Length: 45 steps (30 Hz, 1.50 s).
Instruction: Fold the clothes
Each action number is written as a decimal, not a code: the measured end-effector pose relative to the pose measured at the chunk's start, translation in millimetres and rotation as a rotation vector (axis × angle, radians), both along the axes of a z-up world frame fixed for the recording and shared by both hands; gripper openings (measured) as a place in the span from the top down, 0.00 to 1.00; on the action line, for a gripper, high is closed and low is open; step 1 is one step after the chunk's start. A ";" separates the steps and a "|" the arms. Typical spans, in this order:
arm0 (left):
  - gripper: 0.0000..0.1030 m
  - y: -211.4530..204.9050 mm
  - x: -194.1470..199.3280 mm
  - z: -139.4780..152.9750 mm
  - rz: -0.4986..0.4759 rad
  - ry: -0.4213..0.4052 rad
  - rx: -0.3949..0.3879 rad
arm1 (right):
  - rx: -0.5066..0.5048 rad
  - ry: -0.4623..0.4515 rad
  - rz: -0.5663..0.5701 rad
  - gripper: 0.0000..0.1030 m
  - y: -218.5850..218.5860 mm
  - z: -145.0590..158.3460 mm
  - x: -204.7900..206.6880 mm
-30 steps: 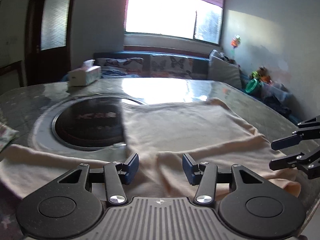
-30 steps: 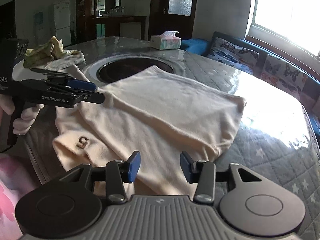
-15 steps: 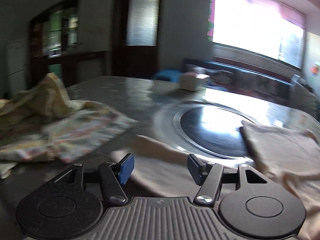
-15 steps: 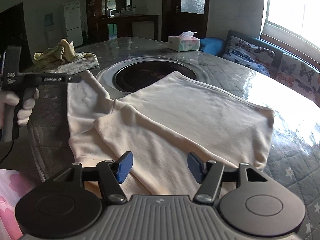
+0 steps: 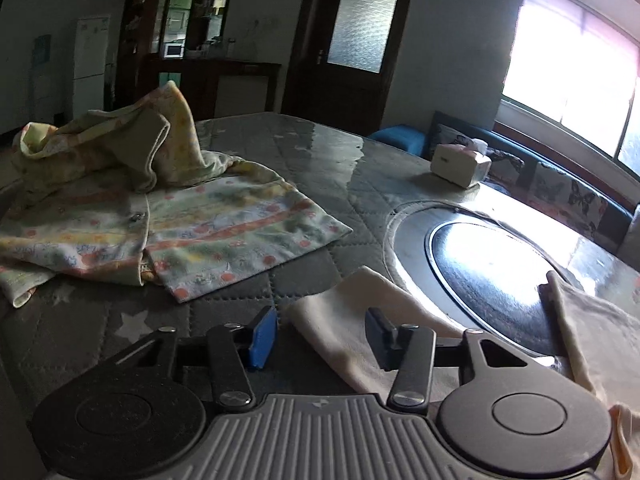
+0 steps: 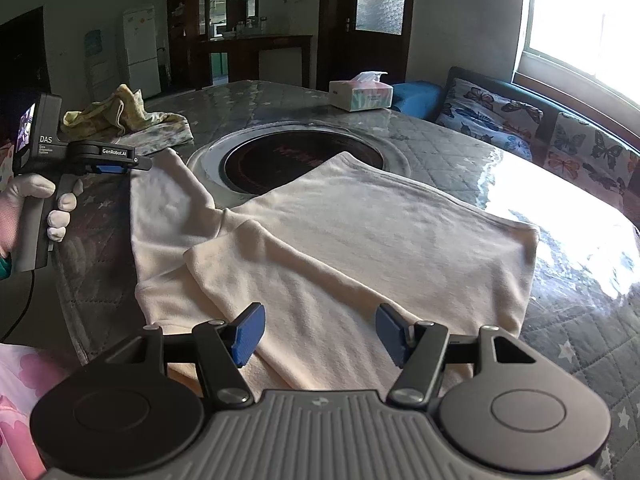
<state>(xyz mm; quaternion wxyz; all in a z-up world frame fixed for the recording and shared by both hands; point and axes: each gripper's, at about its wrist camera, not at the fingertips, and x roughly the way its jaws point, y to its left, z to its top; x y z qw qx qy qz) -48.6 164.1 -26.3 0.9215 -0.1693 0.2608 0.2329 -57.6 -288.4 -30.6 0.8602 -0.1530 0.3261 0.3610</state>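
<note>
A cream shirt [image 6: 360,232] lies spread on the round table, its body partly over the black inset hob. One sleeve stretches left toward the table edge; its end shows in the left wrist view [image 5: 352,320]. My left gripper [image 5: 320,336] is open, with the sleeve end lying between and just ahead of its blue pads. It also shows in the right wrist view [image 6: 116,166], held level at the sleeve end. My right gripper [image 6: 320,334] is open and empty above the shirt's near edge.
A crumpled floral garment [image 5: 160,208] lies on the table's left part. A tissue box [image 6: 360,94] stands at the far side. The black hob [image 5: 492,272] sits in the table's middle. A sofa with butterfly cushions [image 6: 540,128] runs under the window.
My left gripper swung left from the shirt's body to the sleeve end. The sleeve now lies stretched out to the left. My right gripper drew back a little and opened wider.
</note>
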 end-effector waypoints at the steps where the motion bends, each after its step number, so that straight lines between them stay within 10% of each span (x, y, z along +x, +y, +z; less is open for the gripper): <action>1: 0.61 1.5 0.6 -0.2 0.002 -0.004 -0.009 | 0.002 -0.001 -0.005 0.39 -1.2 0.1 -0.1; 3: 0.81 4.3 1.2 -1.0 0.013 -0.006 -0.016 | 0.009 -0.003 -0.015 0.39 -3.7 0.4 -0.5; 8: 0.92 8.8 -2.7 2.6 0.002 -0.036 -0.063 | 0.031 -0.009 -0.045 0.39 -12.9 2.3 -2.6; 27: 0.94 -160.1 13.3 90.3 -0.646 -0.208 -0.061 | 0.175 -0.045 -0.209 0.39 -77.9 3.7 -16.3; 45: 0.93 -296.5 30.9 53.8 -1.014 -0.100 -0.104 | 0.224 -0.042 -0.389 0.39 -139.3 -5.9 -24.3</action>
